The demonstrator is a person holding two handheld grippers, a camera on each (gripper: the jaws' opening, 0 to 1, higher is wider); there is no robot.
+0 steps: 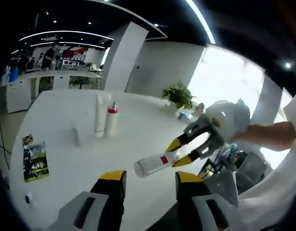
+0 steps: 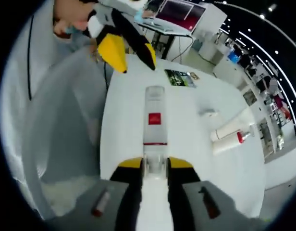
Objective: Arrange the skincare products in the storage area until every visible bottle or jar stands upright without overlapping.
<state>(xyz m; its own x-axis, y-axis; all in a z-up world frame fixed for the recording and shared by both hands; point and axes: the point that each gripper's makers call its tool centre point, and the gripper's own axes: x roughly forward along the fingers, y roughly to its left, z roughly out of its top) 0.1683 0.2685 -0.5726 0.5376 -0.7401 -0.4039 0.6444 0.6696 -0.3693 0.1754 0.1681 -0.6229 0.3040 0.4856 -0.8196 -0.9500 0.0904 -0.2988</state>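
A clear bottle with a red label (image 1: pixel 155 165) (image 2: pixel 154 118) hangs on its side above the white table (image 1: pixel 66 108), its neck end clamped in my right gripper (image 2: pixel 154 164), which enters the left gripper view from the right (image 1: pixel 182 150). My left gripper (image 1: pixel 150 177) is open just short of the bottle's free end, with nothing between its yellow tips; in the right gripper view it stands open beyond the bottle (image 2: pixel 131 57). Two tubes stand upright side by side: a white tube (image 1: pixel 99 114) (image 2: pixel 227 127) and a red-capped tube (image 1: pixel 111 120) (image 2: pixel 229 143). A small clear container (image 1: pixel 76 135) (image 2: pixel 207 113) stands near them.
A green printed packet (image 1: pixel 36 162) (image 2: pixel 178 78) lies near the table's edge. A potted plant (image 1: pixel 178 95) stands at the far side. A person's sleeve and body (image 2: pixel 56 110) are close on the left of the right gripper view. A laptop (image 2: pixel 179 13) sits beyond.
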